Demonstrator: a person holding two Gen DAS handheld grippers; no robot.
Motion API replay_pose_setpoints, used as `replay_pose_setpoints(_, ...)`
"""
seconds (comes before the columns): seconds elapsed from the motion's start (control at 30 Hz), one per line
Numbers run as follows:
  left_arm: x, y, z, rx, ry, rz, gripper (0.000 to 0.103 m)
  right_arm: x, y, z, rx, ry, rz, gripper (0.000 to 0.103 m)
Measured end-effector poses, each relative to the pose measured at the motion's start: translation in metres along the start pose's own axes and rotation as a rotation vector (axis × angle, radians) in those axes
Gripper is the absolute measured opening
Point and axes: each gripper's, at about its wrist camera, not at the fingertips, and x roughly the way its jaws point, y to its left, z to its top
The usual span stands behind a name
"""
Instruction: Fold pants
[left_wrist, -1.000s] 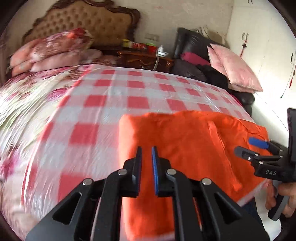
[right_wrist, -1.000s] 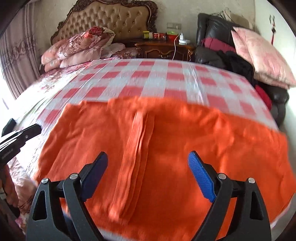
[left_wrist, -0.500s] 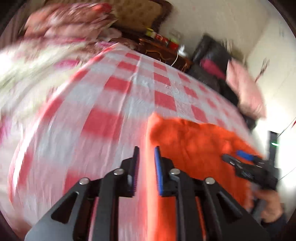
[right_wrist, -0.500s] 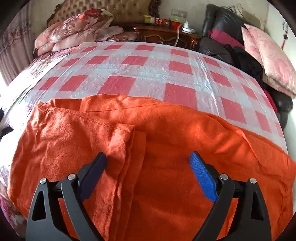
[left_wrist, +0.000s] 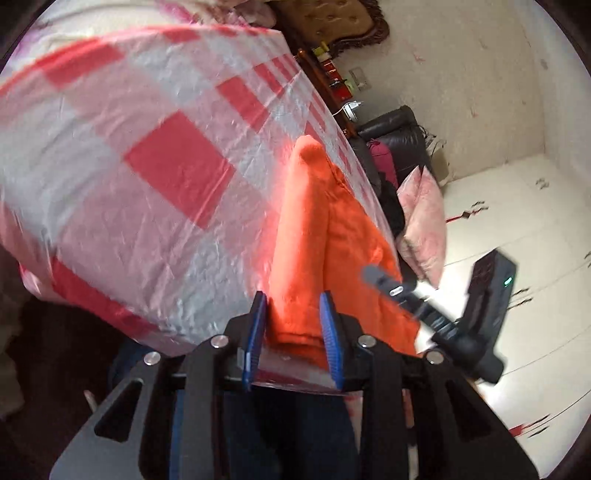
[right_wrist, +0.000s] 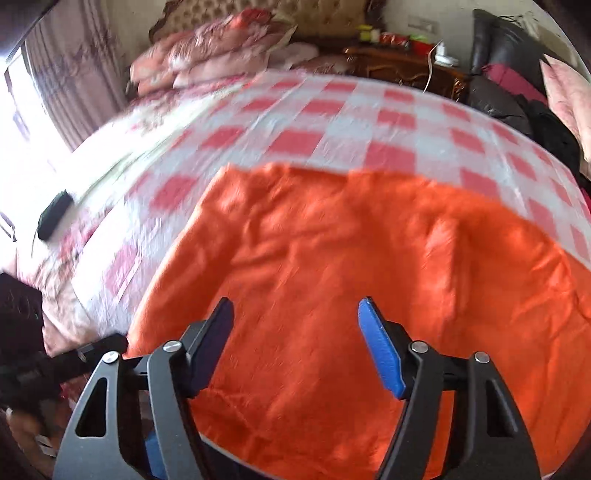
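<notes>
A: We start from the orange pants (right_wrist: 332, 277). They lie spread flat at the near edge of the bed, on the red-and-white checked plastic sheet (right_wrist: 332, 122), folded into a broad block with its near hem at the edge.

B: In the left wrist view we see those same pants (left_wrist: 306, 251) edge-on, as a thick folded ridge running away from us along the sheet (left_wrist: 147, 166).

A: And our left gripper (left_wrist: 293, 332)?

B: Its jaws have just been opening. They stand a little apart now, and the near end of the folded ridge sits between the blue pads. Whether the pads press the cloth we cannot tell; a slight gap seems to show on either side.

A: Our right gripper (right_wrist: 295, 343) hangs over the middle of the pants with its jaws wide. They have just been closing somewhat, yet nothing is caught between them; the cloth lies below the fingers.

B: From the left wrist we also see that right gripper (left_wrist: 391, 288), blurred, just beside the far side of the pants.

A: Further out, a heap of pink floral bedding (right_wrist: 214, 48) lies by the padded headboard (right_wrist: 280, 14), a dark wooden nightstand (right_wrist: 399, 66) beside it, then a black leather chair (right_wrist: 495, 55) with a pink pillow (left_wrist: 424, 221).
</notes>
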Motion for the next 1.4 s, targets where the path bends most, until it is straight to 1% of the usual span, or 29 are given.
replay_pose_setpoints(0.07, 0.002, 0.007, -0.002, -0.053, 0.018, -0.042, 0.025, 0.006, 0.007, -0.007, -0.023, 0.021, -0.015, 0.066)
replay_pose_setpoints(0.17, 0.006, 0.027, -0.005, -0.202, 0.029, -0.170, 0.024, 0.008, 0.020, -0.016, -0.099, 0.009, -0.071, 0.066)
replay_pose_setpoints(0.2, 0.006, 0.031, -0.006, -0.228, 0.023, -0.193, 0.026, 0.008, 0.022, -0.018, -0.116, 0.001, -0.082, 0.066)
replay_pose_setpoints(0.23, 0.007, 0.034, -0.007, -0.248, 0.018, -0.208, 0.027, 0.008, 0.022, -0.018, -0.115, -0.001, -0.081, 0.066)
replay_pose_setpoints(0.27, 0.009, 0.036, -0.009, -0.279, 0.022, -0.236, 0.031, 0.008, 0.021, -0.018, -0.118, -0.003, -0.082, 0.066)
replay_pose_setpoints(0.3, 0.010, 0.038, -0.011, -0.305, 0.031, -0.255, 0.031, 0.009, 0.020, -0.019, -0.125, -0.007, -0.087, 0.066)
replay_pose_setpoints(0.4, 0.015, 0.040, -0.019, -0.352, 0.047, -0.289, 0.032, 0.009, 0.020, -0.020, -0.135, -0.016, -0.086, 0.067)
replay_pose_setpoints(0.43, 0.014, 0.039, -0.019, -0.350, 0.048, -0.285, 0.032, 0.009, 0.019, -0.020, -0.133, -0.019, -0.084, 0.067)
replay_pose_setpoints(0.53, 0.009, 0.030, -0.016, -0.307, 0.007, -0.224, 0.034, 0.009, 0.018, -0.021, -0.132, -0.026, -0.082, 0.067)
replay_pose_setpoints(0.63, 0.012, 0.018, -0.007, -0.270, 0.009, -0.183, 0.034, 0.009, 0.018, -0.021, -0.129, -0.031, -0.081, 0.068)
replay_pose_setpoints(0.7, 0.014, 0.005, -0.004, -0.219, -0.004, -0.110, 0.034, 0.009, 0.018, -0.020, -0.124, -0.029, -0.079, 0.068)
replay_pose_setpoints(0.73, 0.018, -0.002, -0.003, -0.197, -0.010, -0.069, 0.032, 0.009, 0.018, -0.021, -0.120, -0.029, -0.078, 0.069)
replay_pose_setpoints(0.77, 0.019, -0.005, -0.003, -0.180, -0.012, -0.042, 0.019, 0.009, 0.017, -0.021, -0.119, -0.029, -0.076, 0.069)
replay_pose_setpoints(0.8, 0.020, -0.009, -0.004, -0.155, -0.019, -0.008, 0.014, 0.009, 0.017, -0.021, -0.118, -0.026, -0.075, 0.070)
replay_pose_setpoints(0.83, 0.019, -0.014, -0.004, -0.127, -0.031, 0.029, 0.013, 0.009, 0.017, -0.020, -0.117, -0.020, -0.074, 0.070)
replay_pose_setpoints(0.97, 0.016, -0.027, -0.006, -0.034, -0.073, 0.106, 0.011, 0.011, 0.018, -0.015, -0.110, 0.007, -0.078, 0.072)
replay_pose_setpoints(1.2, 0.014, -0.040, -0.010, 0.056, -0.095, 0.175, 0.011, 0.011, 0.017, -0.016, -0.107, 0.008, -0.085, 0.075)
replay_pose_setpoints(1.3, 0.014, -0.046, -0.010, 0.079, -0.101, 0.200, 0.011, 0.012, 0.016, -0.016, -0.109, 0.008, -0.086, 0.076)
replay_pose_setpoints(1.4, 0.015, -0.052, -0.012, 0.109, -0.112, 0.233, 0.011, 0.010, 0.014, -0.014, -0.104, 0.018, -0.071, 0.077)
